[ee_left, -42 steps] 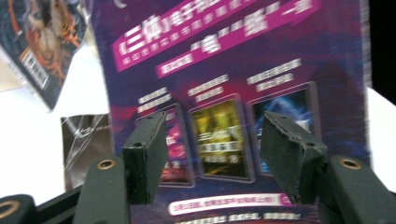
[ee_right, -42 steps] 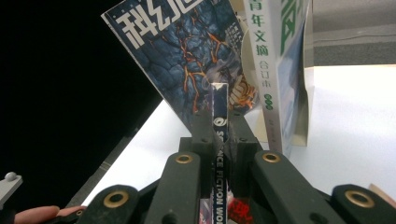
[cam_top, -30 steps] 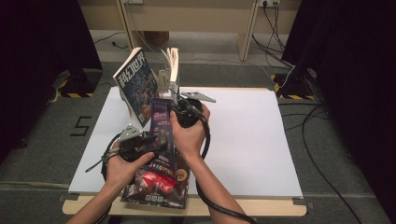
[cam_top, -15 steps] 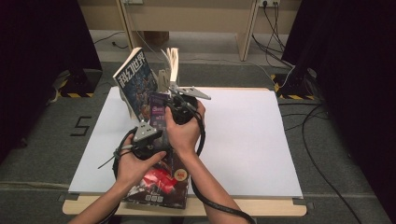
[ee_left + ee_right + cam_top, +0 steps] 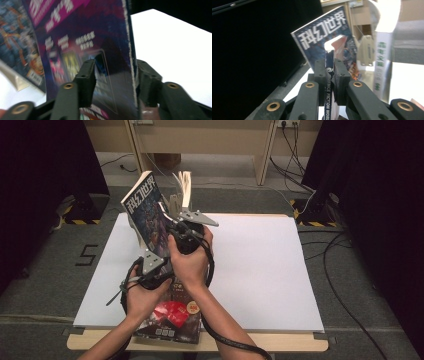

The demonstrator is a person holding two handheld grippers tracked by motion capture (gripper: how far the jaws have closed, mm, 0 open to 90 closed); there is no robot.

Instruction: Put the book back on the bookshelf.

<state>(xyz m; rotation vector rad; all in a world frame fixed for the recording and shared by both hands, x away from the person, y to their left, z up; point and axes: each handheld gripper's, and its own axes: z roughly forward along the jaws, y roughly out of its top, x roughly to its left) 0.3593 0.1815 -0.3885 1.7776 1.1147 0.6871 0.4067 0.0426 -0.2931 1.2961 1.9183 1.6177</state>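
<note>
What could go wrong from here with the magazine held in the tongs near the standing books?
The right tongs pinch only a thin edge of the purple magazine, so it may slip or bend.
The left tongs have just been closing with that magazine between them, not yet pressing; they could crease the cover.
The blue magazine leans close by and could be knocked over.

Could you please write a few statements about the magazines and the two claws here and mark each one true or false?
1. The right claw is clamped on the edge of a magazine. True.
2. A magazine lies flat at the table's near edge. True.
3. The left claw's pads already press the purple magazine. False: its jaws have just been closing, the cover between them, one pad apart.
4. The blue-covered magazine lies flat. False: it stands leaning.
</note>
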